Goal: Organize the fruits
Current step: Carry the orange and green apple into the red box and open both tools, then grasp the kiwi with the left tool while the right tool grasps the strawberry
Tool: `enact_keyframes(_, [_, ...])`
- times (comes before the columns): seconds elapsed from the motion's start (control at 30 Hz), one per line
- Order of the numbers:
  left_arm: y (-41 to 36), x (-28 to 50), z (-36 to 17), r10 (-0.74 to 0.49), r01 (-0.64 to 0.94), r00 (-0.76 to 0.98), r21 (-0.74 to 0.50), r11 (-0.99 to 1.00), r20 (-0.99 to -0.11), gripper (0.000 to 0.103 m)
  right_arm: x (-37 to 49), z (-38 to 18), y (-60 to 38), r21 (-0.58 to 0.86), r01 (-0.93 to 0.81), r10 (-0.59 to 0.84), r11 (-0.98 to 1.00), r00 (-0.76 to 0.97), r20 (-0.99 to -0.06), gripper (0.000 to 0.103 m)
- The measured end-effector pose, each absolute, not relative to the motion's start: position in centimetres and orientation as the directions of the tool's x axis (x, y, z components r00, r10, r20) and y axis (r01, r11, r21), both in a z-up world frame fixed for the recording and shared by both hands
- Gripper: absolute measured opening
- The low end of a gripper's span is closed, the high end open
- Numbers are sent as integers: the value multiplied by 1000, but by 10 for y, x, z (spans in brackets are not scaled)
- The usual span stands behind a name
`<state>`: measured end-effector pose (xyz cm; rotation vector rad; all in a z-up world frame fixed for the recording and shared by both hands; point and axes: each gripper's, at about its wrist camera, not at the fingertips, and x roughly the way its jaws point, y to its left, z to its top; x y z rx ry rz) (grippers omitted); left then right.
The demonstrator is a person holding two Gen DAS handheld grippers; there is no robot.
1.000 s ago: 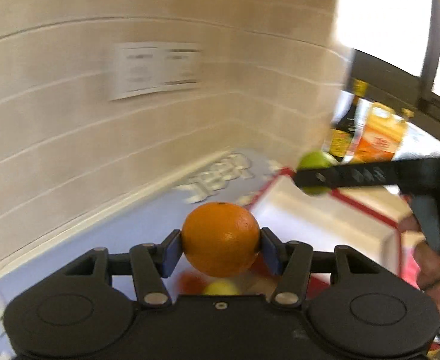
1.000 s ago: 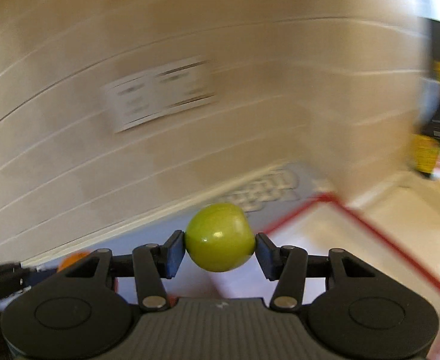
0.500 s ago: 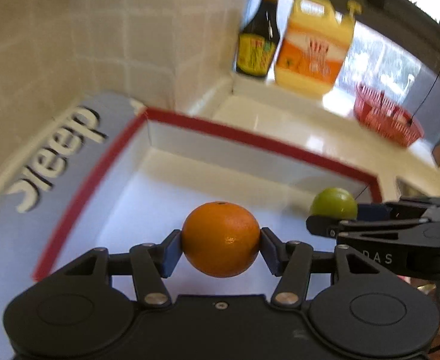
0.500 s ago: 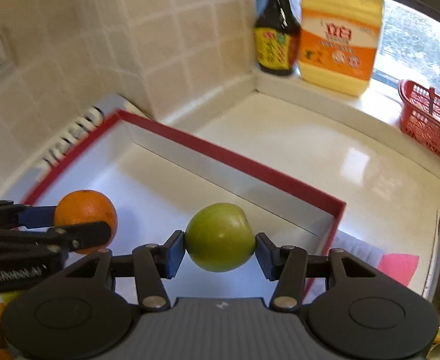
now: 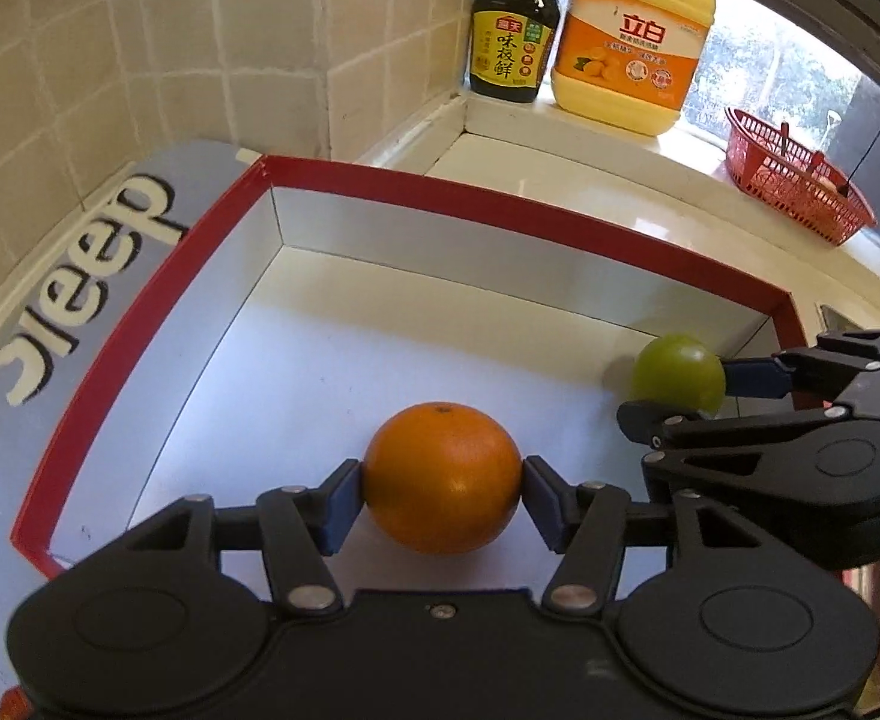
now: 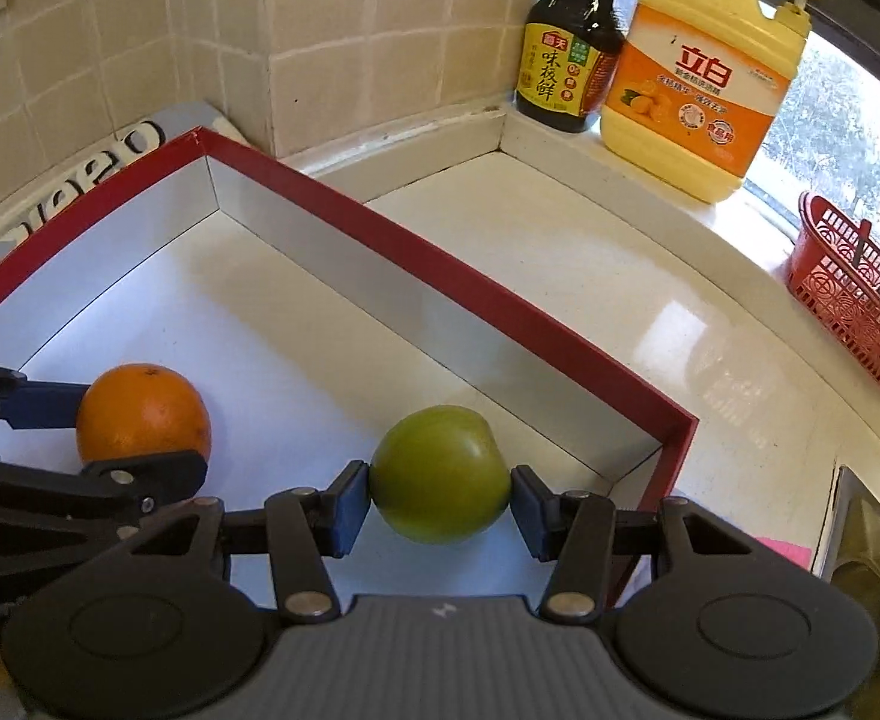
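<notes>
Orange (image 5: 443, 477) first: it's down on the pale floor of the red-rimmed box (image 5: 500, 210), in the near-left part, stem end up, with its shadow right under it. My left gripper (image 5: 442, 480) is straddling it, one blue pad on each side. Those jaws have just been opening, with the orange between them. The pads now sit right at the skin rather than squeezing it, and I can't make out a clear gap on either side. About half open, I'd call it.

Over to the right: the green fruit (image 6: 440, 474) is pinched between the pads of my right gripper (image 6: 440, 480), both pads pressed firmly into its sides. It's low inside the box, near the right-hand corner and close to the far wall. Whether it's touching the floor, I can't tell. The two fruits are well apart, orange to the left and green to the right, and both grippers angle down into the box side by side.

Looking outward, the box's inner walls are silvery. To its left it rests against a grey-blue mat (image 5: 80, 276) with big white lettering, which runs along the tiled wall (image 5: 140, 60). Beyond the far rim there's glossy cream counter (image 6: 620, 276). On the ledge in the far corner stand a dark sauce bottle (image 5: 512, 30) and, just beside it on the right, a yellow detergent jug (image 5: 632, 54). A red mesh basket (image 5: 794, 192) sits farther right along the window.
</notes>
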<state>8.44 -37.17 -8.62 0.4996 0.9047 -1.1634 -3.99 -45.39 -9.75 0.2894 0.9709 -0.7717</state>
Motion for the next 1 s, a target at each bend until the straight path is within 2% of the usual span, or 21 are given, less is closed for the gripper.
enact_keyframes(0.13, [-352, 90, -61, -627, 927, 133, -128, 353, -768, 75, -44, -82, -452, -112, 696, -472, 709, 350, -809, 54])
enact_keyframes(0.37, [-266, 104, 24, -729, 889, 262, -137, 438, -632, 78, -69, -4, -455, -25, 720, -520, 693, 475, -710, 59])
enact_keyframes(0.53, [-175, 112, 70, -628, 771, 506, -17, 637, -592, 79, -72, 50, -425, 32, 664, -510, 747, 604, -613, 65])
enact_keyframes(0.67, [-99, 119, 92, -548, 642, 621, -37, 766, -561, 80, -55, 78, -395, 137, 542, -382, 829, 727, -570, 66])
enact_keyframes(0.8, [-39, 127, 88, -447, 513, 697, -46, 857, -560, 80, -20, 82, -352, 179, 390, -225, 903, 785, -577, 67])
enact_keyframes(1.0, [6, 144, 20, -385, 389, 647, -149, 909, -658, 81, 55, 28, -287, 165, 237, -53, 957, 705, -708, 66])
